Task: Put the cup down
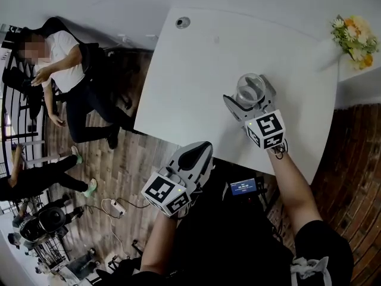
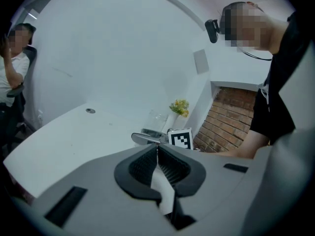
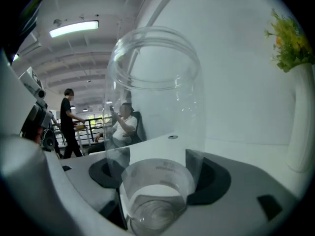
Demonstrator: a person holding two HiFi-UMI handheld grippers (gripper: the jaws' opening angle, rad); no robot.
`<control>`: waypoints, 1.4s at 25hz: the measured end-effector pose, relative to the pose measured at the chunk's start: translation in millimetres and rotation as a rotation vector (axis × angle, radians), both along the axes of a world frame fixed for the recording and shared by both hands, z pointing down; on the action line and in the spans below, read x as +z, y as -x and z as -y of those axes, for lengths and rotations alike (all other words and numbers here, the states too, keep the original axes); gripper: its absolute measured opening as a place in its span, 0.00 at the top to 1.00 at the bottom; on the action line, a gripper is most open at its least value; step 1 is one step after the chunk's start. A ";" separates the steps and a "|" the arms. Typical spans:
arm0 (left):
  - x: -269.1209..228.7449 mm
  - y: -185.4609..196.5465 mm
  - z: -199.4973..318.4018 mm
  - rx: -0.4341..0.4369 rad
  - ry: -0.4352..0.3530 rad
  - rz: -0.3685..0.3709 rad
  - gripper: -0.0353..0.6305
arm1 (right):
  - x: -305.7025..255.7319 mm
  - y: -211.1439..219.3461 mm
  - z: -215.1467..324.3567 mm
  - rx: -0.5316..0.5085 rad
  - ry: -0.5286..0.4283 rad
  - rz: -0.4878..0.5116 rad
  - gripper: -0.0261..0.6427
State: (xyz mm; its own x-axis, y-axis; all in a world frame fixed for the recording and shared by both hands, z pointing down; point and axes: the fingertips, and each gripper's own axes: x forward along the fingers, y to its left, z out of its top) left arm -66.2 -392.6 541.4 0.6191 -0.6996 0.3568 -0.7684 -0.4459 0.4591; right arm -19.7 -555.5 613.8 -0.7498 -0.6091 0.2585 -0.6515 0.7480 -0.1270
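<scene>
Right gripper [image 1: 249,102] jaws wide, clamping clear glass cup [image 3: 155,97] upright over white table [image 1: 196,70] for set-down; left gripper [image 2: 157,165] closed, empty, parked aside.

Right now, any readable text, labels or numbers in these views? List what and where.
Nothing can be read.
Faint print low on the clear cup: too blurred to read.
Small blue screen in the head view: lines of text, too small to read.
Gripper cubes: square black-and-white marker patterns, no letters or numbers.
</scene>
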 end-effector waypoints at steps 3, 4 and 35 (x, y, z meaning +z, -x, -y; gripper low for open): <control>1.9 3.5 1.8 -0.015 0.004 0.001 0.92 | 1.4 5.1 -8.7 -0.040 -0.057 -0.052 0.41; 1.9 4.0 2.4 -0.018 0.004 0.001 0.92 | 2.2 6.1 -13.2 -0.054 -0.072 -0.064 0.41; -31.0 -1.1 -20.5 0.037 -0.106 -0.038 0.92 | -42.2 -89.9 -100.8 0.156 0.092 0.127 0.22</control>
